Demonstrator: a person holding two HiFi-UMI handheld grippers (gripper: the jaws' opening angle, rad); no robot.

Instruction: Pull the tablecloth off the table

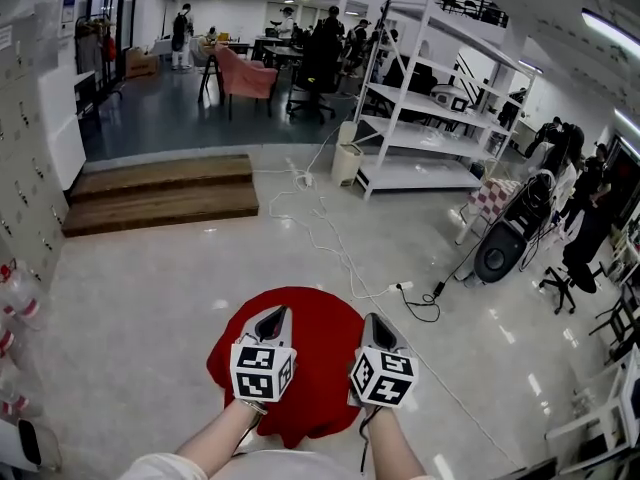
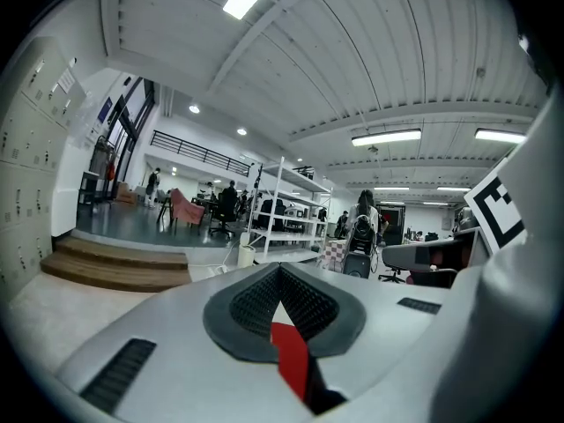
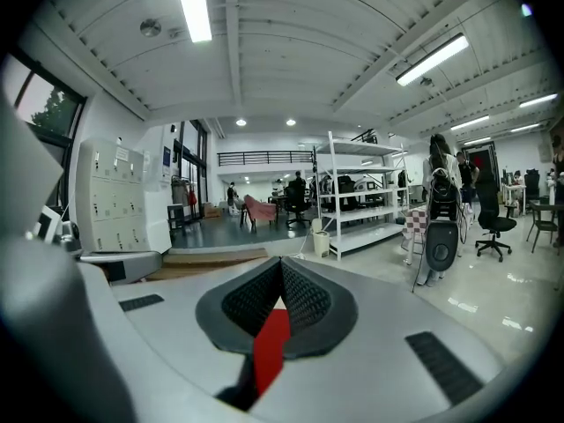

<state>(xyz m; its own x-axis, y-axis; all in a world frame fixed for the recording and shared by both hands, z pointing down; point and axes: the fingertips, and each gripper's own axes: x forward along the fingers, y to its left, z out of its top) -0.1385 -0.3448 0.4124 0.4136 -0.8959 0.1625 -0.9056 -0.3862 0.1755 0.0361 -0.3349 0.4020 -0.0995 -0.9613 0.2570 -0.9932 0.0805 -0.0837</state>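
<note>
Your left gripper (image 1: pixel 277 319) and right gripper (image 1: pixel 372 321): each pinching the red tablecloth (image 1: pixel 320 363); its near edge hidden behind your forearms (image 1: pixel 222 434).

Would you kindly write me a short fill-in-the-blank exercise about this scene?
The cloth is ____ in colour.
The left gripper is shut on the ____.
The right gripper is ____ on it too.
The cloth hangs above the ____, with no table in view.
Missing words: red; cloth; shut; floor
</note>
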